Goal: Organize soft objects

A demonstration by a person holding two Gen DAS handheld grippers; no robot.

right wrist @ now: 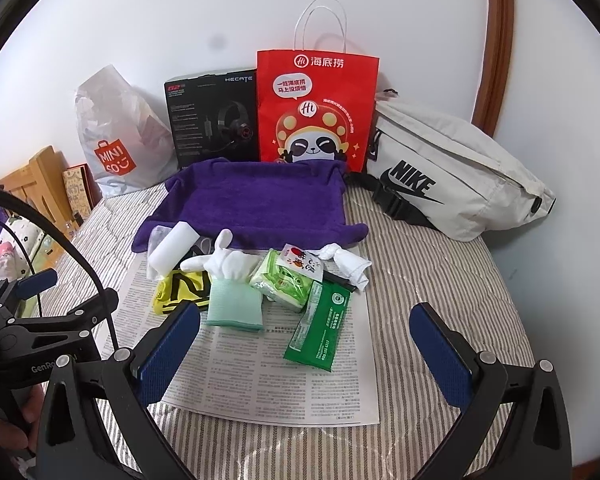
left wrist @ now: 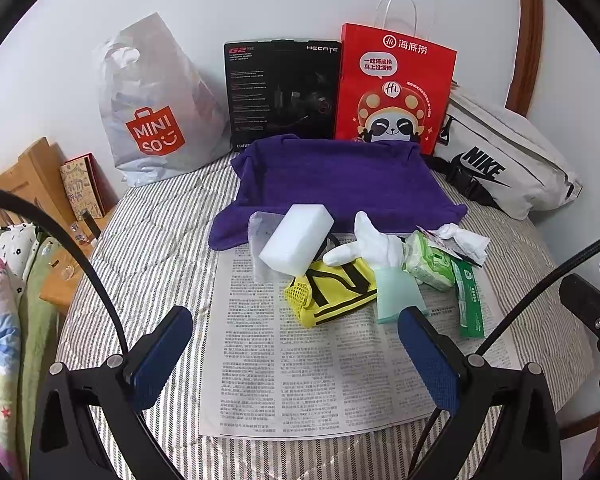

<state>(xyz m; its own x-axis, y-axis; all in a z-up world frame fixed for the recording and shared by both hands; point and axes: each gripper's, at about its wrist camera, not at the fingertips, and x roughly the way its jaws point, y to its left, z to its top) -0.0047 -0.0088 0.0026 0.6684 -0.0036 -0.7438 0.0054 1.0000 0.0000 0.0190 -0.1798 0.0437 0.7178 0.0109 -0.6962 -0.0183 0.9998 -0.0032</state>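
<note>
A pile of soft things lies on a newspaper [left wrist: 312, 376] [right wrist: 268, 376] spread over a striped bed. It holds a white sponge block [left wrist: 298, 244] [right wrist: 172, 250], a yellow mesh item [left wrist: 332, 294] [right wrist: 180, 290], a white and mint glove [left wrist: 380, 264] [right wrist: 232, 288], a light green tissue pack [left wrist: 430, 266] [right wrist: 284, 284], a dark green wipes pack [left wrist: 470, 300] [right wrist: 318, 326] and a knotted white cloth [left wrist: 466, 240] [right wrist: 350, 262]. Behind them sits a purple towel [left wrist: 340, 180] [right wrist: 256, 200] shaped like a tray. My left gripper [left wrist: 296, 354] and right gripper [right wrist: 306, 354] hover open in front of the pile, holding nothing.
Along the wall stand a MINISO plastic bag [left wrist: 156, 108] [right wrist: 116, 140], a black headset box [left wrist: 284, 88] [right wrist: 214, 120], a red paper bag [left wrist: 392, 88] [right wrist: 316, 112] and a white Nike waist bag [left wrist: 508, 164] [right wrist: 452, 176]. Wooden furniture [left wrist: 32, 184] and bedding [left wrist: 4, 300] lie left.
</note>
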